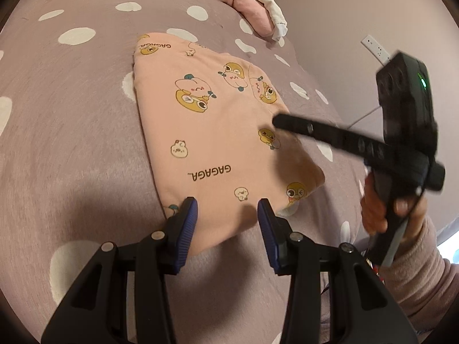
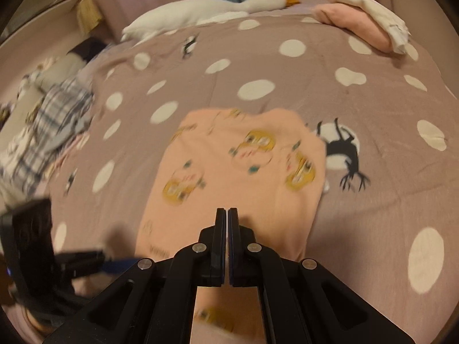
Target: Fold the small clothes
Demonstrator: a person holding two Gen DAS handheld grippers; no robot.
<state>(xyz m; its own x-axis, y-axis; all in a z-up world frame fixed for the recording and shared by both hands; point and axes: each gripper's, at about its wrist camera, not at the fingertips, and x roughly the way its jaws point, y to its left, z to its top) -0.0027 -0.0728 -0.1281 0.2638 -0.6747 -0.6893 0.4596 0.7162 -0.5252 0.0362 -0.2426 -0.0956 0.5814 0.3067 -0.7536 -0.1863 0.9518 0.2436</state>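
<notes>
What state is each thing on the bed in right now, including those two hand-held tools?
Peach cartoon garment: folded flat on the bedspread.
Left tool: open, fingers either side of the garment's near edge, gripping nothing.
Right tool: shut, empty, above the garment.
Pink and white clothes: folded, stacked at the far edge.
Plaid clothing: crumpled, unfolded.
Goose plush: lying flat.
</notes>
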